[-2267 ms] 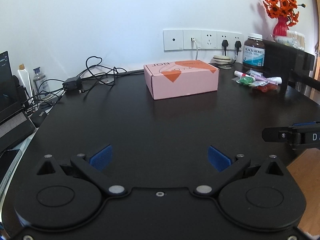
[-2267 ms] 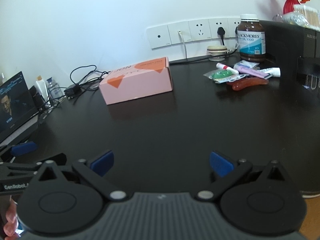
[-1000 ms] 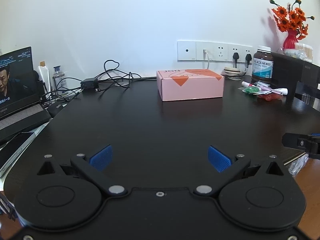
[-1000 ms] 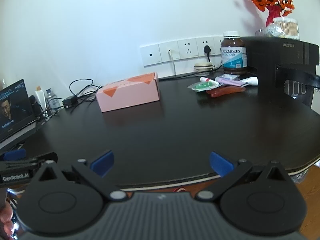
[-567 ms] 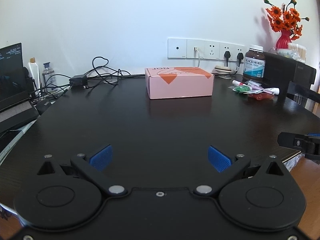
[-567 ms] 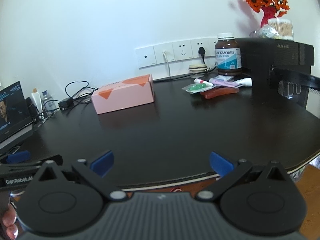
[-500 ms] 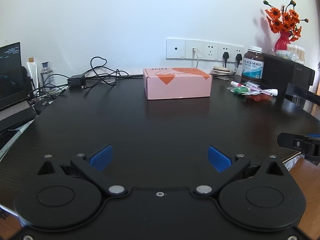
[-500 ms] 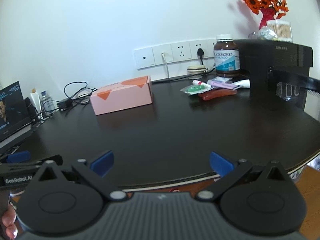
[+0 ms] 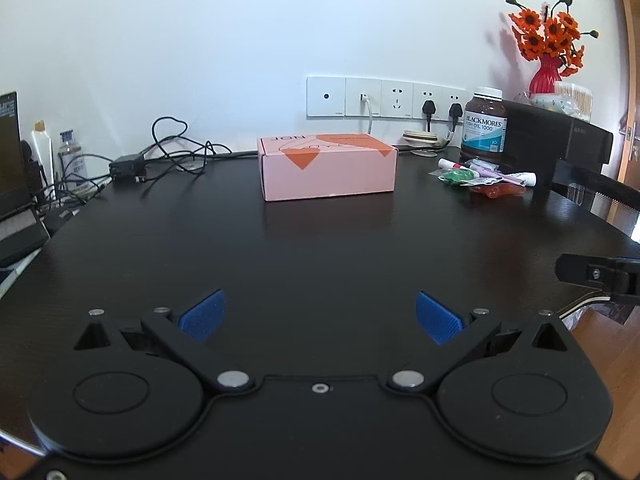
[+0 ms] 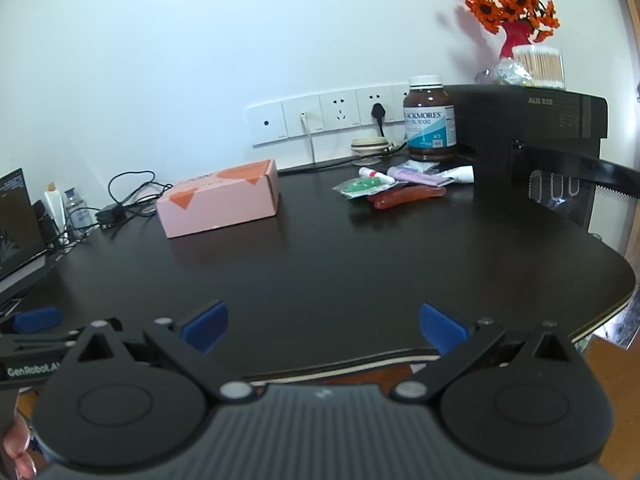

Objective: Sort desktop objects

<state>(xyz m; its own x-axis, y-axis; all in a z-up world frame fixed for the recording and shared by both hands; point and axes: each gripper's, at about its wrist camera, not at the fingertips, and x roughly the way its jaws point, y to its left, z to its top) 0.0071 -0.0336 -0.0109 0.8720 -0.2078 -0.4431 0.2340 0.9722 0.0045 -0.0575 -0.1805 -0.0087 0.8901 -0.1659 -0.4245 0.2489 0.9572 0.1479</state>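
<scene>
Both the left gripper [image 9: 320,316] and right gripper [image 10: 324,326] have jaws released and empty; the pink box [image 9: 327,167] lies well beyond them, upper centre on the table [image 9: 320,248].

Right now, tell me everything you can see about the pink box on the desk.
The pink box is a closed rectangular carton, cardboard by the look of it, with orange shapes and some lettering on its lid. It sits flat on the black desk towards the back, below the wall sockets. Nothing rests on it or touches its visible sides; both grippers are well short of it.
</scene>
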